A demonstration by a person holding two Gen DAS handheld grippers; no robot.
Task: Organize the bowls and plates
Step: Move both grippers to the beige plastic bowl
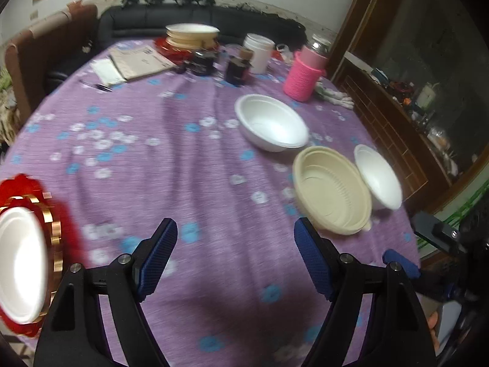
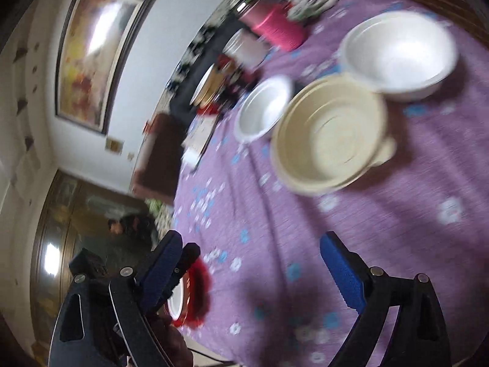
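Observation:
On the purple flowered tablecloth [image 1: 171, 159] stand a white foam bowl [image 1: 270, 122], a beige bowl [image 1: 331, 189] and a second white bowl [image 1: 379, 177] touching the beige one. In the right wrist view they show as the far white bowl [image 2: 264, 108], the beige bowl [image 2: 328, 133] and the nearer white bowl [image 2: 400, 55]. A red and gold plate with a white dish on it [image 1: 21, 260] lies at the left edge; it also shows in the right wrist view [image 2: 191, 293]. My left gripper [image 1: 235, 244] is open and empty above the cloth. My right gripper [image 2: 250, 260] is open and empty.
At the table's far side are a stack of beige plates on red ones [image 1: 192, 36], a white container [image 1: 258, 50], a pink knit-covered jar [image 1: 304, 75], dark jars [image 1: 238, 70], papers [image 1: 139, 61] and a pen [image 1: 97, 85]. A wooden cabinet [image 1: 397, 128] stands right.

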